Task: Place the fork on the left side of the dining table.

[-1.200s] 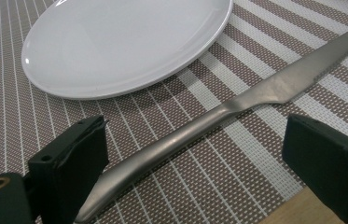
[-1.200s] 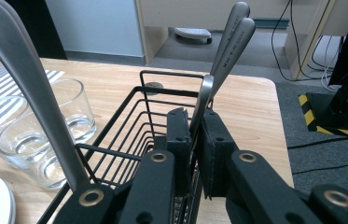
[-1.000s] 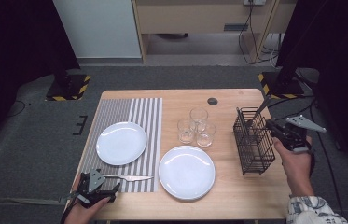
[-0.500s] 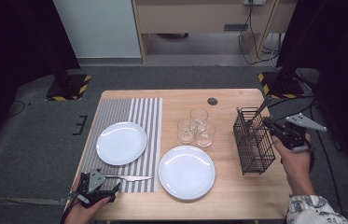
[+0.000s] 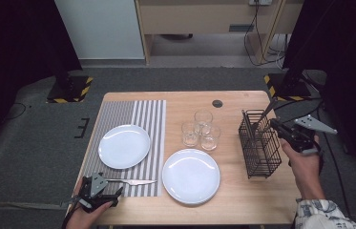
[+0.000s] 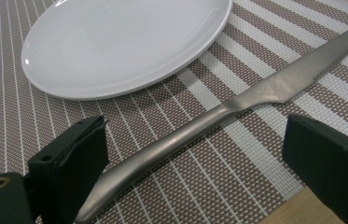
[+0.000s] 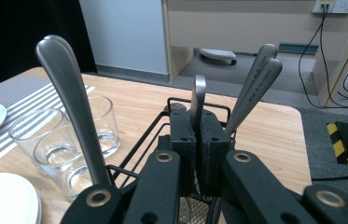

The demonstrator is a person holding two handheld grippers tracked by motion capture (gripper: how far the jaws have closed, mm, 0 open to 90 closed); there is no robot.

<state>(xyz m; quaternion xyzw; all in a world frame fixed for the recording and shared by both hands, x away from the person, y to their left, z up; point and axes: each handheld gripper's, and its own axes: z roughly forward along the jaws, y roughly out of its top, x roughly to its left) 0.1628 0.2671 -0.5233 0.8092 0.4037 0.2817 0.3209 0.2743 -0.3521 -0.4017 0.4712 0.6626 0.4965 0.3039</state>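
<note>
Nearest you: left gripper (image 5: 100, 191) jaws apart, straddling the knife (image 6: 218, 114) flat on the striped placemat (image 6: 171, 154), below the plate (image 6: 125, 42). Thin, stiff, slick steel; take the thicker handle, not the blade.

Farther right: your right gripper (image 7: 198, 140) is clamped on a handle (image 7: 198, 95) standing in the wire caddy (image 5: 260, 148). Light but slippery, so likely to pivot; grip low.
</note>
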